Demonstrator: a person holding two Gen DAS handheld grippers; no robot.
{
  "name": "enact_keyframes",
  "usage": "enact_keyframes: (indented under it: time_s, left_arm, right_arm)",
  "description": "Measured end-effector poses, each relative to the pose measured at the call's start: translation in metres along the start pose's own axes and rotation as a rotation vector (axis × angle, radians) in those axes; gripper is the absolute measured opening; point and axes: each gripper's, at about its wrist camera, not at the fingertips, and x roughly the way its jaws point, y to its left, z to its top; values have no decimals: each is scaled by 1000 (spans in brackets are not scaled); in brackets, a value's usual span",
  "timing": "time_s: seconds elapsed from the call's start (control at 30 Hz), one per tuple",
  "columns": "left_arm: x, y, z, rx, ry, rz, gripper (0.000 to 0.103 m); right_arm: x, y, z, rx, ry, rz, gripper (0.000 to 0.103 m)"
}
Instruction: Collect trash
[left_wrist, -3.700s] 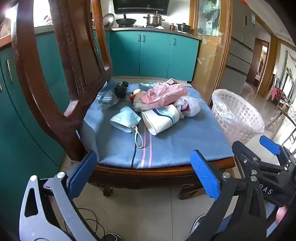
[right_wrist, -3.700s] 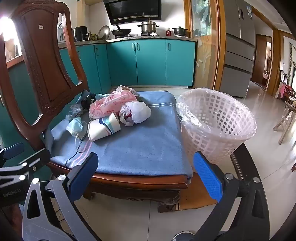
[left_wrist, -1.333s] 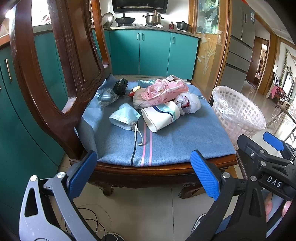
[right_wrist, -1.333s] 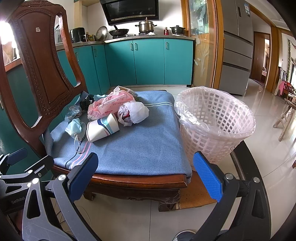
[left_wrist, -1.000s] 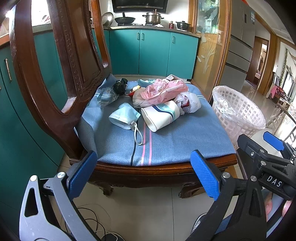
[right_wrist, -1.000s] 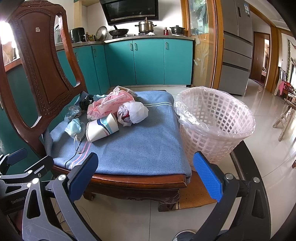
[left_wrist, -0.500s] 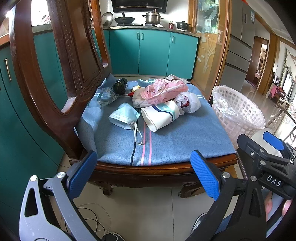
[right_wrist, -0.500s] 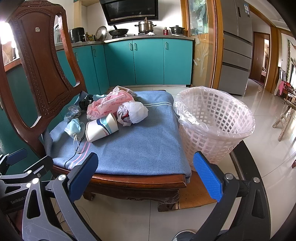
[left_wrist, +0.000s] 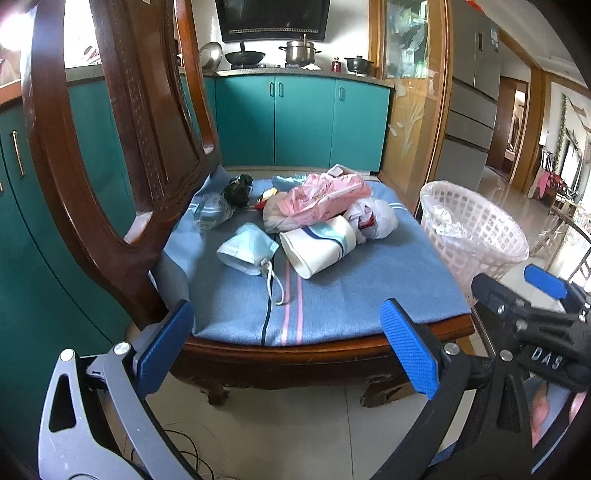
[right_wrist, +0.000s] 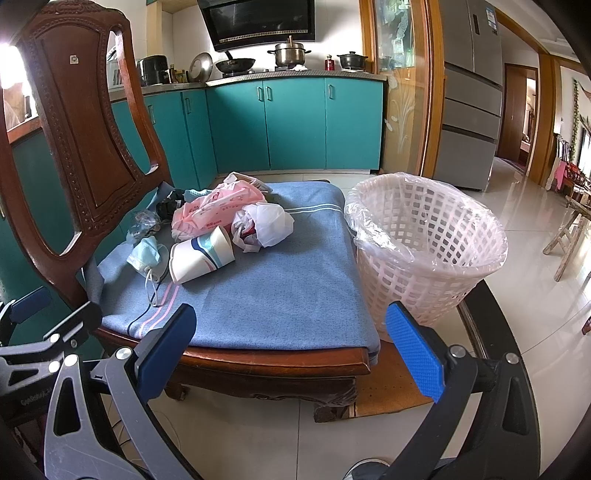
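We face a carved dark-wood chair (right_wrist: 85, 122) whose seat is covered by a blue striped cloth cushion (right_wrist: 273, 295), and every piece of trash lies on the far-left part of that cushion, at about eleven o'clock from our right gripper (right_wrist: 291, 350). The white lattice plastic basket lined with a clear bag (right_wrist: 428, 251) stands on the floor just beside the seat's right edge, at about one o'clock, and it looks empty, so we judge that collecting has not yet begun. Both claws are spread wide and hold nothing; the left gripper (left_wrist: 291, 347) hangs short of the seat's front edge. Working down the pile by size: the pink crinkled plastic wrapper (right_wrist: 218, 210) sits at the back, the white paper cup with blue stripes (right_wrist: 201, 256) lies on its side in front of it, the crumpled white plastic bag (right_wrist: 264, 223) touches the cup's base at three o'clock, and the pale blue face mask (left_wrist: 247, 249) lies just beside the cup's mouth at nine o'clock. We would take the cup first with our right claw, closing gently across its wall so it does not crush or slip, and lift clear so the mask's loops do not snag.
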Motion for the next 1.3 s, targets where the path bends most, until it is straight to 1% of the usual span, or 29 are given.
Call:
enact_keyframes:
  time_s: [0.07, 0.13, 0.17, 0.2, 0.23, 0.3, 0.4, 0.5, 0.6, 0.63, 0.7, 0.83, 0.9, 0.97, 1.03, 1.1, 1.13, 1.17, 1.23, 1.3]
  left_arm:
    - [-1, 4, -7, -18, -25, -61, 100]
    - [-2, 12, -11, -95, -37, -122, 100]
    - [-2, 16, -12, -129, -41, -129, 100]
    - [-2, 17, -13, -134, -45, -108, 100]
    - [-1, 16, -13, -112, -46, -72, 100]
    - [1, 16, -8, -62, -45, -23, 100]
    - [5, 11, -8, -28, -12, -40, 100]
    - [15, 9, -5, 8, 52, -15, 100]
    - [26, 14, -2, 16, 114, -38, 100]
    - [32, 13, -1, 40, 135, -29, 100]
    - [40, 14, 8, 55, 145, -11, 100]
    - [61, 14, 34, 79, 134, 46, 100]
    - [77, 17, 47, 82, 130, 47, 100]
    - [99, 21, 57, 93, 144, 51, 100]
    - [121, 23, 63, 113, 163, 46, 91]
    - [142, 26, 66, 123, 201, 50, 80]
    - [151, 28, 67, 124, 213, 54, 78]
    - [160, 31, 67, 125, 228, 64, 74]
    - [176, 35, 65, 129, 261, 66, 67]
    - [187, 38, 64, 130, 280, 83, 59]
  right_arm:
    - [1, -1, 0, 1, 1, -1, 101]
    - [1, -3, 0, 3, -3, -1, 101]
    - [1, -4, 0, 4, -6, -4, 101]
    - [1, -5, 0, 5, -9, -6, 101]
    - [2, -6, 0, 5, -11, -6, 101]
    - [1, -9, -1, 5, -20, -10, 101]
    - [-2, -9, -2, -4, -46, -12, 101]
    - [-2, -13, 1, -7, -56, 1, 101]
    - [7, -14, 6, -11, -13, 43, 101]
    - [10, -15, 9, -8, 1, 56, 101]
    - [13, -13, 18, -13, 5, 72, 101]
    - [23, 0, 47, -81, -13, 120, 101]
    - [35, 9, 60, -126, 2, 133, 101]
    - [51, 16, 73, -157, 20, 160, 101]
    - [67, 20, 78, -166, 19, 175, 100]
    - [81, 18, 75, -146, 23, 197, 100]
    - [88, 15, 68, -122, 37, 217, 100]
    - [93, 13, 63, -107, 56, 226, 100]
    - [102, 14, 56, -77, 125, 260, 101]
    - [101, 21, 56, -91, 128, 277, 100]
